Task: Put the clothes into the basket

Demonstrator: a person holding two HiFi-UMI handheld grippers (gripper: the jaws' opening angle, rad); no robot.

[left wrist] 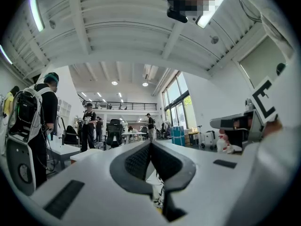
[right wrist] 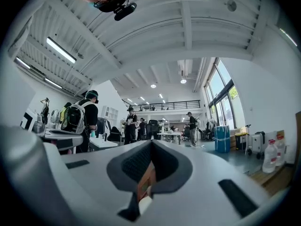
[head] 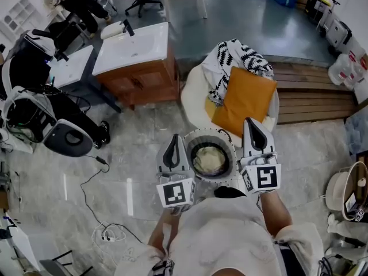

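Observation:
A round white basket (head: 198,134) stands on the floor just in front of me, with a cream cloth (head: 208,160) lying inside it. Beyond it a white chair (head: 192,95) carries a black-and-white patterned cloth (head: 234,57) and an orange cloth (head: 246,99). My left gripper (head: 175,138) hovers over the basket's left side and my right gripper (head: 248,121) over its right side; both point level toward the chair. In the left gripper view the left gripper (left wrist: 150,144) has its jaws together with nothing between them. The right gripper (right wrist: 151,143) is likewise shut and empty.
A white-topped wooden sink cabinet (head: 135,59) stands at the back left, with black equipment (head: 34,114) further left. A cable (head: 92,180) trails over the marble floor. A wooden platform (head: 315,94) lies to the right of the chair. Several people (right wrist: 87,119) stand far across the room.

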